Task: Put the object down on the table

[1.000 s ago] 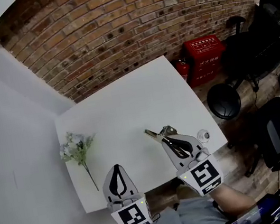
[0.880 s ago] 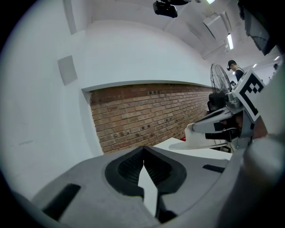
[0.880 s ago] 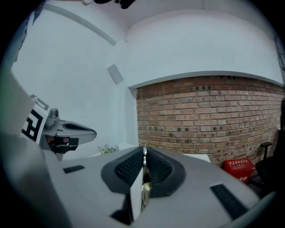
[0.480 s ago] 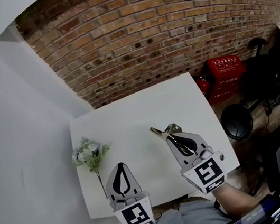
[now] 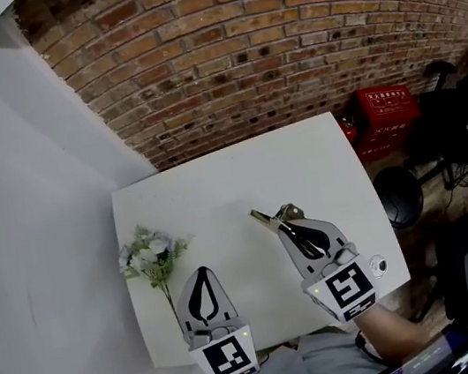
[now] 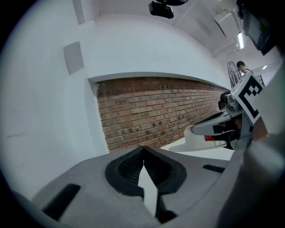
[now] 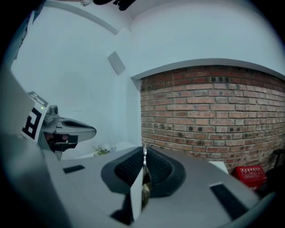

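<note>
Both grippers are seen further in over the white table than a second ago – earlier they were placed at its near edge, now they are well over the top. More of the table is framed and it is seen closer. The bunch of artificial flowers is unmoved on the tabletop near its left edge, and the left gripper is now found just beside the stem. A small round object is seen at the near right corner of the table, beside the marker cube of the right gripper.

The left gripper's jaws are clenched tip to tip, with nothing caught between them; only the white tabletop is seen through the gap behind the tips.

The right gripper's jaws are clamped on a small metal object, exactly as in the earlier frames – a thin metal edge is pinched upright between the pads in the right gripper view. In the head view a brass-coloured bar and a grey loop are seen sticking out beyond the jaw tips, over the middle of the table. Whether the tabletop is touched by it cannot be told.

A brick wall is seen behind the table, and a red box on the floor to the right.
</note>
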A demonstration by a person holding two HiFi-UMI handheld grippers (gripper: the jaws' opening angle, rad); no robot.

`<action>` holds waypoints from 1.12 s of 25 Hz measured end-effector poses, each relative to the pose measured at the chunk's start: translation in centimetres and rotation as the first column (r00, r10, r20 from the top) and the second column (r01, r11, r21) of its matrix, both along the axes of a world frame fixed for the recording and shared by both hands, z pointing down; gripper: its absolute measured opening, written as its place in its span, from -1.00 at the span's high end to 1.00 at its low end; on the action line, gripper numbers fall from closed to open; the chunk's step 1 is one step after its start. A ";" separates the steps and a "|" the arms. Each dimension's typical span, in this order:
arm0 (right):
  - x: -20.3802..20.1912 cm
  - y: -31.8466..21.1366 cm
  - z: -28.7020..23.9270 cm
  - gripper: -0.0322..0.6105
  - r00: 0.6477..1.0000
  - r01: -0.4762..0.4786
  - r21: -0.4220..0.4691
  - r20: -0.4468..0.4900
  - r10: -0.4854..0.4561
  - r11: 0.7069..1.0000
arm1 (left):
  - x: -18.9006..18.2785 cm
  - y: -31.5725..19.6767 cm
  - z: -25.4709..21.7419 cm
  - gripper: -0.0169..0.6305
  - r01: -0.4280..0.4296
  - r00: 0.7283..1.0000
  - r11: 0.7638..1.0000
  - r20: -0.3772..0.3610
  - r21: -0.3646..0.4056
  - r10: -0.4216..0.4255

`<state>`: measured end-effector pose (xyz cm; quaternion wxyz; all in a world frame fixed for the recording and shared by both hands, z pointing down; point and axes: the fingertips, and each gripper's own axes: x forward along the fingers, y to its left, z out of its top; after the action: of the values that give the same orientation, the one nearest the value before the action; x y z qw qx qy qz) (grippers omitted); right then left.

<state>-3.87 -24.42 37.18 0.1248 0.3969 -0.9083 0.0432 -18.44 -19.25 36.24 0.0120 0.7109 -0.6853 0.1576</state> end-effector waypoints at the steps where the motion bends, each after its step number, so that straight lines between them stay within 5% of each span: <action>1: -0.2 -0.2 0.6 0.81 1.000 -0.001 -0.011 -0.003 0.001 1.000 | -0.1 -0.2 0.4 0.92 0.000 1.000 1.000 -0.006 -0.011 0.000; 28: -1.9 -1.8 12.8 0.81 0.995 -0.049 -0.256 -0.092 0.027 0.965 | -1.4 -3.5 10.7 0.92 -0.067 0.997 0.972 -0.063 -0.226 0.054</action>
<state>-5.80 -26.25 49.95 0.2141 0.3961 -0.8809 0.1459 -19.87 -22.75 46.96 0.1080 0.7295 -0.6403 0.2151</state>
